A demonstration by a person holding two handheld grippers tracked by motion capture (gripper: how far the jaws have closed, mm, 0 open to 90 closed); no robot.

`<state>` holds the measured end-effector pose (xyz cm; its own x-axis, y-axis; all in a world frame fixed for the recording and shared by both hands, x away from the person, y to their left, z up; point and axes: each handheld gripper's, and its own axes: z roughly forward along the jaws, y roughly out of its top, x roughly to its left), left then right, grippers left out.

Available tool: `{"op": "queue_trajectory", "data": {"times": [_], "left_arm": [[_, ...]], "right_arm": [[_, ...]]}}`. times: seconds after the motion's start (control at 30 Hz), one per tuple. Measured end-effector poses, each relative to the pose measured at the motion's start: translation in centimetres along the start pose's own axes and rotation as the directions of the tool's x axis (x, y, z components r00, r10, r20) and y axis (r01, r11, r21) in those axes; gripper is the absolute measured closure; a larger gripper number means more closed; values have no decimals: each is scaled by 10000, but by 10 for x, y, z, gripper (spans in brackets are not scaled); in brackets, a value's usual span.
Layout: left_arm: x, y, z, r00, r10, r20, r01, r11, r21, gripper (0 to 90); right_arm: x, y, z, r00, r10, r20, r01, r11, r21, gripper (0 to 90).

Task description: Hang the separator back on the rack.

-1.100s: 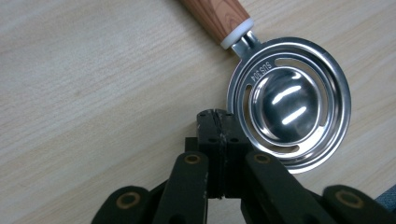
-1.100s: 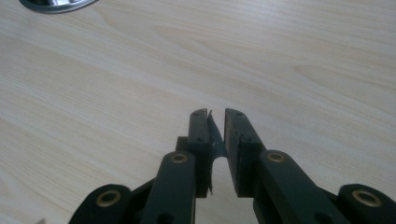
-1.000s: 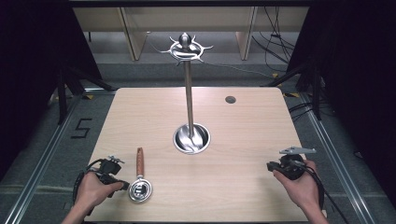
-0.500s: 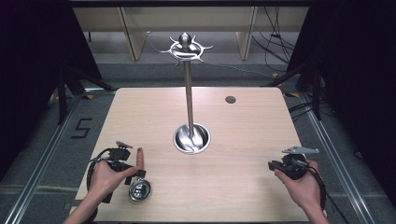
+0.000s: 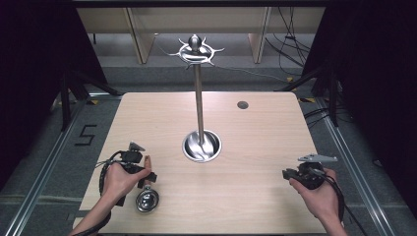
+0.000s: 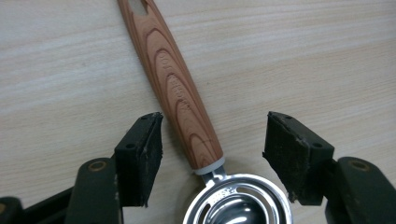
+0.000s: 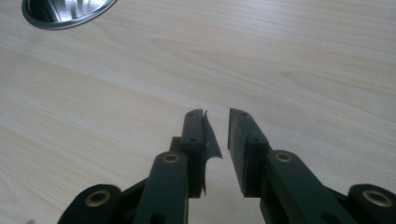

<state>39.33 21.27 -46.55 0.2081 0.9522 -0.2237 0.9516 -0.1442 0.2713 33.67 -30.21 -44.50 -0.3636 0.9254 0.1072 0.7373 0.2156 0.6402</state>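
A small steel strainer spoon (image 5: 146, 200) with a wood-grain handle (image 6: 177, 88) lies on the table's front left. My left gripper (image 5: 147, 171) sits over it, open. Its jaws have just been opening. The handle passes between the pads (image 6: 144, 154), nearer the left pad, with a gap on both sides (image 6: 215, 128). At the front right, my right gripper (image 5: 287, 173) hovers low over bare wood. Its jaws (image 7: 216, 114) have just been opening and stand a narrow gap apart with nothing between them. A strip of torn pad lining hangs from its left pad (image 7: 210, 140).
A tall steel stand (image 5: 198, 103) rises from a round dished base (image 5: 201, 146) at the table's middle, with curved hooks (image 5: 195, 50) at its top. The base's rim (image 7: 65, 9) is far ahead of the right gripper. A small dark disc (image 5: 242, 104) lies at the back right.
My left hand has moved right, from beside the spoon to over its handle, and its jaws have spread wide. The spoon has not shifted. The right hand stays put.
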Motion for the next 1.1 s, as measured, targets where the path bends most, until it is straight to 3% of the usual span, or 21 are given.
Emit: {"op": "queue_trajectory", "data": {"times": [0.03,0.07,0.1,0.27,0.33,0.43,0.5,0.53,0.6,0.63,0.73,0.8,0.83,0.87,0.9,0.93,0.97,1.0,1.03,1.07,1.1], "left_arm": [[2,2,1,9998,191,98,-194,9992,361,355],[1,1,4,10000,36,69,-38,9998,212,354],[3,1,3,9997,215,63,-218,9987,464,355],[4,2,7,10000,31,30,-32,9986,524,360],[3,3,8,10000,0,27,-1,9987,519,359],[1,1,8,10000,-54,-41,56,9980,628,363],[2,-1,9,10000,88,-46,-85,9978,662,375],[0,-2,10,9995,-320,-45,322,9967,739,383],[1,-1,11,9999,-139,-74,145,9966,812,403],[2,1,15,9994,-98,-317,124,9966,812,420],[4,2,15,9993,236,-297,-206,9951,966,458],[3,3,16,9991,150,-408,-105,9941,1079,481],[0,2,17,9968,-527,-608,584,9938,951,496],[1,2,17,9972,-429,-620,486,9943,948,501],[3,2,17,9979,-87,-638,148,9952,971,507],[4,2,18,9983,49,-588,3,9960,889,516],[4,2,18,9983,49,-588,3,9960,889,523],[1,1,18,9966,-439,-692,499,9948,889,523],[1,1,18,9966,-430,-699,495,9945,928,543],[4,2,17,9970,103,-763,-29,9953,966,555],[4,2,17,9970,103,-763,-29,9953,966,574]], "right_arm": [[0,0,0,10000,-20,43,20,10000,22,770],[0,0,0,9999,-85,53,85,10000,5,770],[0,0,0,9999,-95,55,95,10000,10,770],[0,-1,2,9997,-211,75,210,9998,30,765],[2,0,2,10000,29,5,-29,10000,71,764],[3,-1,1,9999,-152,36,151,9999,74,764],[4,-1,1,9999,-118,2,118,9999,97,763],[4,-1,2,9999,-114,-12,114,9999,102,763],[3,-1,2,9998,-172,26,171,9998,92,763],[6,-1,2,9998,206,-7,-206,9995,245,763],[5,-1,2,9999,142,-13,-141,9997,212,761],[3,-2,3,9999,-125,26,124,9999,104,761],[3,-2,3,10000,-59,10,59,9999,145,760],[5,-2,3,9997,224,-52,-223,9995,228,760],[4,-2,3,10000,39,-22,-38,9998,180,760],[5,-2,3,9998,194,-27,-193,9995,235,760],[5,-2,3,9998,194,-27,-193,9995,235,760],[5,-2,2,9997,237,-16,-236,9994,242,760],[5,-2,2,9999,103,29,-103,9999,139,763],[4,-2,2,9999,83,64,-84,9999,133,763],[3,-2,2,10000,-78,48,78,9999,86,764]]}}
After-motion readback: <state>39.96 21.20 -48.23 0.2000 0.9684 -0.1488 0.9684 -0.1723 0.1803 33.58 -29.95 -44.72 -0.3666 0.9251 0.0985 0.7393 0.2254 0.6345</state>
